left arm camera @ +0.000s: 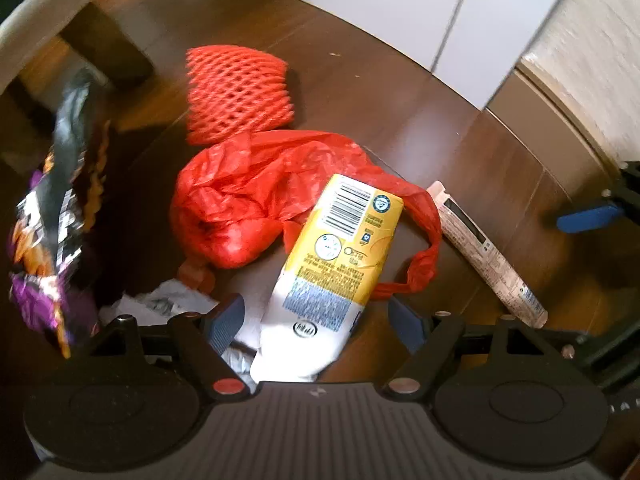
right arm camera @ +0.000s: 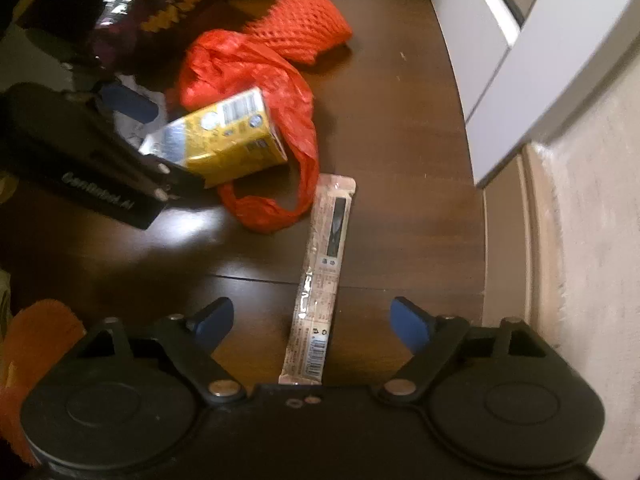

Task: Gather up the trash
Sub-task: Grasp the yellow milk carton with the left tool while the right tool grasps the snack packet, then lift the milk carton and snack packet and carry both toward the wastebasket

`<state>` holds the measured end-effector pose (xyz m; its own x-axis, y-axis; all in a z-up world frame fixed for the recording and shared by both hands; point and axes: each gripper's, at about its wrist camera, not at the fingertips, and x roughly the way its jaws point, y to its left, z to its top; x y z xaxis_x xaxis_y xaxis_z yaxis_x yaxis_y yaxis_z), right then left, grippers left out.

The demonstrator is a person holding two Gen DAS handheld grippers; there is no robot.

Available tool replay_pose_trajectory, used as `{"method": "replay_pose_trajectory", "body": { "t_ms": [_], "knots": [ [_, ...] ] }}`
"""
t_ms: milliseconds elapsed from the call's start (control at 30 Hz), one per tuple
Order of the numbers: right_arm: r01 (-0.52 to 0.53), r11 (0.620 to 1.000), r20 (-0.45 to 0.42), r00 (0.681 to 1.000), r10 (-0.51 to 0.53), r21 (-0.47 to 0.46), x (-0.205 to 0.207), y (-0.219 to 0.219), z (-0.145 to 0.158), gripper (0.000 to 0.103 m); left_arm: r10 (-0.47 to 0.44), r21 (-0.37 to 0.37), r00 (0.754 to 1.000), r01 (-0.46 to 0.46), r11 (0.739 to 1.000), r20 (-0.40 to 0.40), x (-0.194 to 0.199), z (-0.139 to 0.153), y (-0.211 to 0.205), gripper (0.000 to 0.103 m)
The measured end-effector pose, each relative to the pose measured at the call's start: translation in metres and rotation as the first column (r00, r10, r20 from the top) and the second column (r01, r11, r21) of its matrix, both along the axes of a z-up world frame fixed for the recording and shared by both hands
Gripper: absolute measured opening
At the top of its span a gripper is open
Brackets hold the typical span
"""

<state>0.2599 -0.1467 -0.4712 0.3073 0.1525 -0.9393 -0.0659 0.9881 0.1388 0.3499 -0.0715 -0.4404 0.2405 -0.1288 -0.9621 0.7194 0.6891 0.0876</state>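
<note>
While both sets of jaws stood spread and empty above the dark worktop point(right arm camera: 400, 128), you had two separate risks in front of you. Your left gripper point(left arm camera: 316, 320) hung with its blue pads either side of the yellow-and-white carton point(left arm camera: 340, 256), not pressing on it; that carton lay tilted across the red plastic bag point(left arm camera: 256, 196), so a squeeze could have caught the bag's looped handle too, or skidded the carton off the slippery film. Crumpled white paper point(left arm camera: 160, 304) sat just beside the left pad and might have been dragged along. Your right gripper point(right arm camera: 312, 320) straddled the long pale wrapper point(right arm camera: 320, 280), which lay flat on the wood, running lengthwise between the pads; being thin and flat, it looked likely to slide or buckle rather than lift if the pads met above it. Farther out, the orange foam net point(left arm camera: 238, 94) and the purple snack bag point(left arm camera: 52, 208) waited untouched, the snack bag close enough to your left side to be knocked. The two grippers worked near each other, so crossing paths risked a collision.
</note>
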Motion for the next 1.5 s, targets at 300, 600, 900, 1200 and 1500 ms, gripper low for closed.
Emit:
{"method": "replay_pose_trajectory", "body": {
  "t_ms": [300,600,900,1200,1500],
  "knots": [
    [0.037,0.999,-0.05,0.998,-0.037,-0.018,0.013,0.006,-0.019,0.068,-0.01,-0.005,0.999,0.01,1.0,-0.034,0.012,-0.02,-0.002,0.079],
    [0.053,0.997,-0.068,0.996,-0.057,-0.065,0.021,0.015,-0.026,0.046,0.027,-0.019,0.996,-0.028,0.999,-0.09,0.021,-0.027,0.001,0.064],
    [0.108,0.993,-0.079,0.991,-0.111,-0.052,0.017,0.005,-0.022,0.019,0.067,-0.02,0.994,-0.07,0.997,-0.09,0.02,-0.022,0.005,0.061],
    [0.176,0.984,-0.034,0.984,-0.177,-0.028,-0.007,-0.009,0.001,0.018,0.131,-0.04,0.985,-0.136,0.99,-0.113,0.012,-0.007,0.009,0.059],
    [0.182,0.983,0.041,0.982,-0.182,0.001,-0.021,-0.017,0.055,0.018,0.192,-0.1,0.973,-0.205,0.974,-0.126,0.007,0.035,0.01,0.058]
  ]
}}
